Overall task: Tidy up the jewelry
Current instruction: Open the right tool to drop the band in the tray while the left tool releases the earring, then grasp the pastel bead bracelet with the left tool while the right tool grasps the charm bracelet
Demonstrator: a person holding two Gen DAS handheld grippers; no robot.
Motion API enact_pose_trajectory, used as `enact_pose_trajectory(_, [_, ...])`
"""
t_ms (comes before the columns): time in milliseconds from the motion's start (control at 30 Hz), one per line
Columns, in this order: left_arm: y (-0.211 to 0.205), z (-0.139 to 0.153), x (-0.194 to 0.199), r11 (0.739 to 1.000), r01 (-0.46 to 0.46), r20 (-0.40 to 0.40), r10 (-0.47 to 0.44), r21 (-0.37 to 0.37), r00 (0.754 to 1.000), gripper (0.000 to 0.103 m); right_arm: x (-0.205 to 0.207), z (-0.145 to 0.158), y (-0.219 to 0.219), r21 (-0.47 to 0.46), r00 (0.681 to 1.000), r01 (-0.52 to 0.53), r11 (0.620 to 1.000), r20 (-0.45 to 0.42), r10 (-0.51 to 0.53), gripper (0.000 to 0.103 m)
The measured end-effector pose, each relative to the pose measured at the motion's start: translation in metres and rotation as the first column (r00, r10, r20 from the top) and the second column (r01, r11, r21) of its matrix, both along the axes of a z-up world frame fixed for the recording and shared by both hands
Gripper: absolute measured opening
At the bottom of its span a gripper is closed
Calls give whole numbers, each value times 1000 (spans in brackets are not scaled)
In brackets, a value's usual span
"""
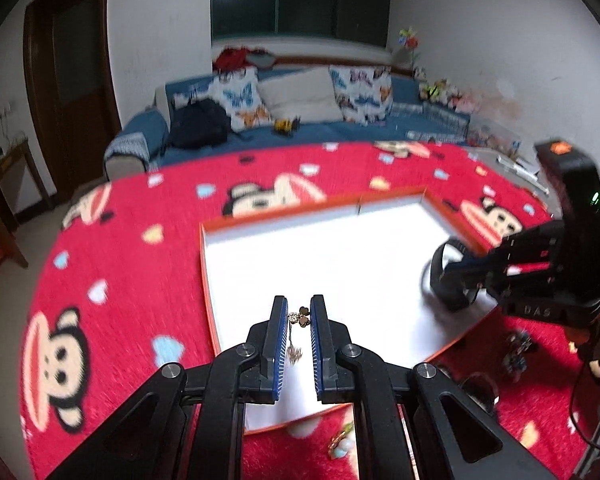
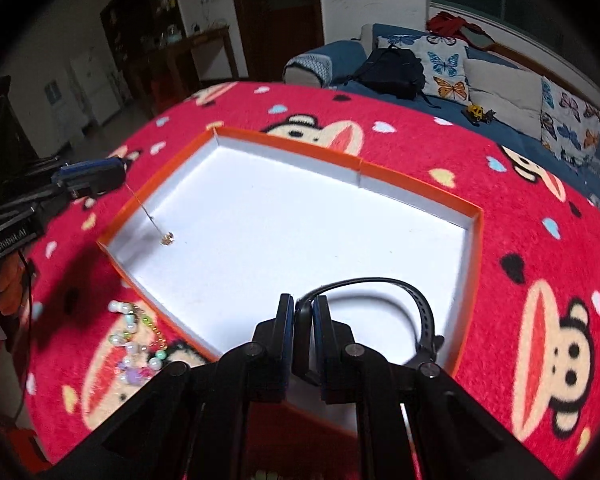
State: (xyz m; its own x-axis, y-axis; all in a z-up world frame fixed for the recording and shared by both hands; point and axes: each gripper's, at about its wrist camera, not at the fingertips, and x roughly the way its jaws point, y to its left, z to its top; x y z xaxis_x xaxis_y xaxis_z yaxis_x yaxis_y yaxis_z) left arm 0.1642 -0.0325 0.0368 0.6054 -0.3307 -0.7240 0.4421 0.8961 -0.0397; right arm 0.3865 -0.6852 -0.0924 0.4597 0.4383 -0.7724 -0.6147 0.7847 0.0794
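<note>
**Presently on the red cloth — two pieces held over the tray**

We list first the tray (image 2: 420, 190), a shallow orange-rimmed box with a white floor, lying on the red cartoon-monkey cloth (image 2: 512, 216) that covers the tabletop.

Item one: a fine gold necklace (image 1: 299, 317). Our left gripper (image 1: 299, 312) has its jaws clenched on the chain, with small heart-shaped charms showing between the blue pads. From the right wrist view the chain hangs down from that gripper (image 2: 96, 176) over the tray's left side, and its pendant (image 2: 167, 238) is at or just above the white floor — we cannot tell whether it touches.

Item two: a black strap, seemingly a wristband or watch (image 2: 400, 300). Our right gripper (image 2: 302, 320) is clamped shut on one end of it; the rest curves out to the right over the tray's near right corner. In the left wrist view the band (image 1: 446, 276) is blurred.

Item three: a beaded bracelet (image 2: 134, 344) with pearly, green and purple beads, lying loose on the cloth just outside the tray's near left edge, touched by neither gripper.

Beyond the table we note a blue sofa (image 2: 500, 92) with butterfly cushions and a black backpack (image 2: 392, 70).
</note>
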Motion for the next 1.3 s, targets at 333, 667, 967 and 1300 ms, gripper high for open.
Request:
enact_pose_trajectory(333, [5, -48, 6, 999, -9, -83, 12, 44, 997, 12, 11, -12, 4, -3, 1000, 20, 1000, -18, -20, 12])
enact_pose_trajectory(667, [0, -53, 6, 998, -13, -112, 19, 54, 994, 17, 12, -6, -6, 60, 998, 58, 996, -28, -56, 52])
enact_pose_trajectory(967, [2, -27, -16, 1000, -28, -57, 29, 8, 998, 47, -19, 19, -33, 106, 995, 86, 991, 35, -90, 54])
enact_pose_trajectory(1300, [1, -18, -71, 1000, -15, -45, 14, -24, 999, 47, -67, 10, -54, 121, 990, 124, 985, 55, -132, 60])
